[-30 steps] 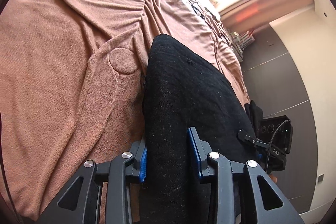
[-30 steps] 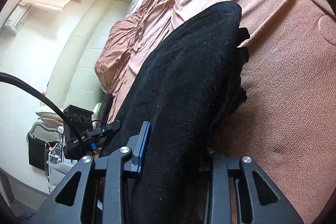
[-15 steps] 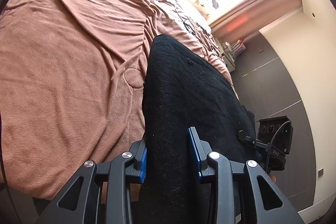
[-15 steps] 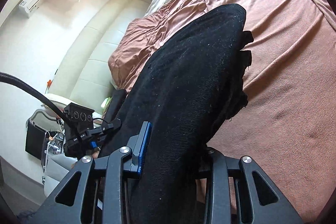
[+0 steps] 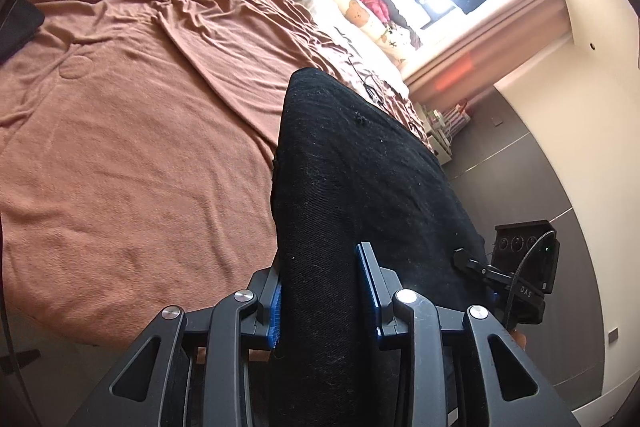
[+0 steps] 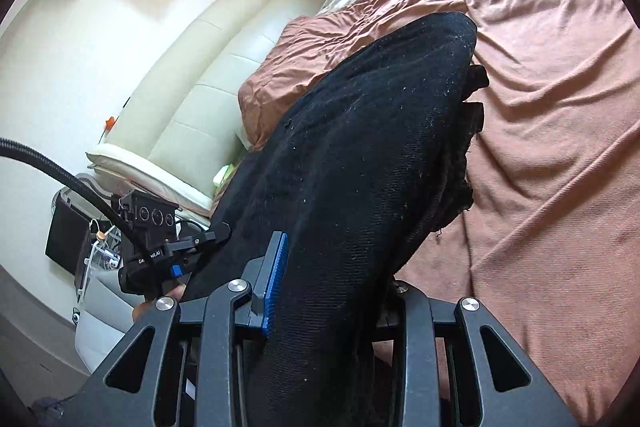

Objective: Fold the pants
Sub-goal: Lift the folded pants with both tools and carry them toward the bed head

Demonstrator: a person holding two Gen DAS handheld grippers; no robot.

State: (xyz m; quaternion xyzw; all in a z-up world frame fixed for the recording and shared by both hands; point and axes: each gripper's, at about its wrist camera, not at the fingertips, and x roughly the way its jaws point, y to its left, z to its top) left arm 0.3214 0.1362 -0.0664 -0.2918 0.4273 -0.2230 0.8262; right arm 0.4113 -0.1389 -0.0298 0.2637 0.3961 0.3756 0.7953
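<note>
Brown bedspread (image 5: 140, 131) fills the left wrist view, rumpled toward the pillows and a bright window beyond. Your left claw (image 5: 322, 291) is clenched on a thick bunch of the black pants (image 5: 352, 167), blue pads pressing the cloth from both sides; the jaws stand partly apart only because of the bulk between them. From here the pants stretch taut up and away over the bed toward your other claw, visible at the right edge. Judging by the sag and nap, this is soft, limp, fairly weighty fabric; it will droop wherever unsupported, so hold at the outer edges and keep tension. Right wrist view: padded cream headboard (image 6: 208, 75) and white wall behind, bedspread to the right. Your right claw (image 6: 332, 291) likewise grips the pants, one blue pad showing, the other hidden under cloth. Layered, frayed edges (image 6: 468, 147) hang off the right side, clear of the bed.
</note>
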